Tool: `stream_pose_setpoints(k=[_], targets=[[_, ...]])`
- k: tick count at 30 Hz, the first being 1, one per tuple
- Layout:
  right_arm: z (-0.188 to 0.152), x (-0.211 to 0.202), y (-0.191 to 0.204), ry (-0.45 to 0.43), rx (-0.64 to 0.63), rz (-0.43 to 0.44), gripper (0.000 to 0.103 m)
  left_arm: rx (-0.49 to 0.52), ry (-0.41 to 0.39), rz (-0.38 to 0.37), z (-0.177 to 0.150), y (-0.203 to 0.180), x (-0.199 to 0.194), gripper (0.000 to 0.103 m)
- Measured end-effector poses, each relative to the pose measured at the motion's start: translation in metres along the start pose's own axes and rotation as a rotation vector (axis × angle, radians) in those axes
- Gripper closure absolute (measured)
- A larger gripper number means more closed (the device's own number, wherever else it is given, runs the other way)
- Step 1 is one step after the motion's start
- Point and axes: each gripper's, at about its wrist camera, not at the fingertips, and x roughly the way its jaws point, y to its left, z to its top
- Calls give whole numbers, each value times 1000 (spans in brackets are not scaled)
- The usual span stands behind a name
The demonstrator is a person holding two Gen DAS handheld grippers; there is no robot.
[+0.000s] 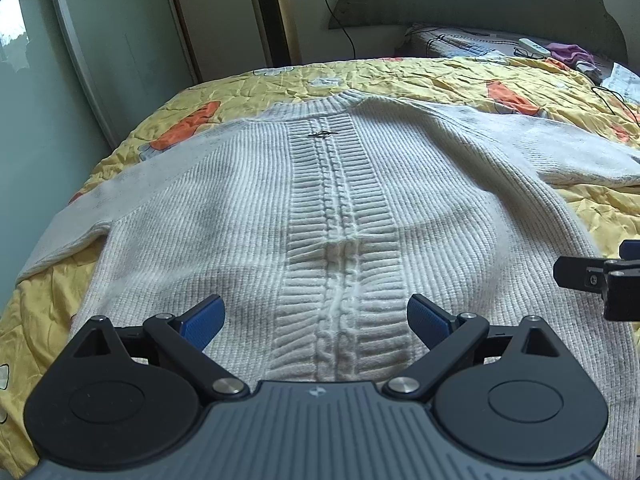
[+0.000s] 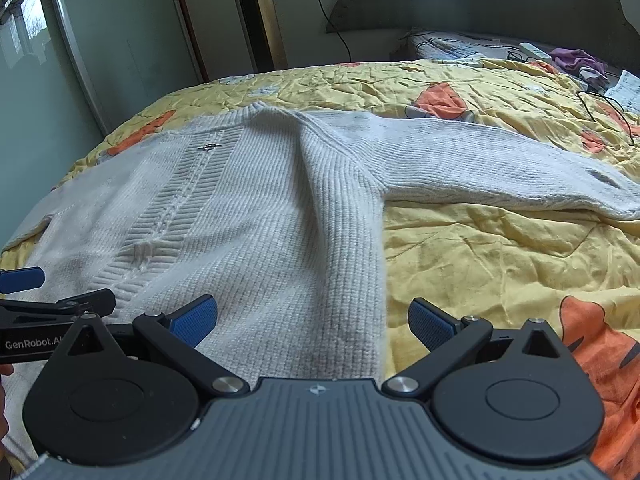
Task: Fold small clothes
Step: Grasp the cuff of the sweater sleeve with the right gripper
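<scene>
A white knit sweater [image 1: 240,216] with a cable-knit centre strip lies flat, front up, on the bed, sleeves spread to both sides. My left gripper [image 1: 316,322] is open and empty, held just above the sweater's lower hem at the cable strip. My right gripper [image 2: 312,322] is open and empty, over the sweater's [image 2: 260,216] right side edge near the hem. The right sleeve [image 2: 500,160] stretches out to the right. The right gripper's fingers [image 1: 588,276] show at the right edge of the left wrist view; the left gripper's fingers [image 2: 60,306] show at the left edge of the right wrist view.
The bed has a crumpled yellow quilt [image 2: 500,264] with orange prints. At the headboard end lie a white power strip [image 2: 534,52], purple cloth [image 2: 578,60], papers and black cables [image 2: 604,104]. A mirrored wardrobe door [image 1: 60,80] stands left of the bed.
</scene>
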Motion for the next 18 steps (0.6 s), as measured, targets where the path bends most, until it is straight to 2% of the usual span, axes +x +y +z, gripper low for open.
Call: stream_pose_setpoints(k=[12, 18], targets=[[9, 7, -31, -33, 35, -28, 0, 30, 7, -14, 6, -16, 6, 5], [16, 12, -82, -121, 69, -97, 0, 50, 10, -11, 7, -21, 10, 5]])
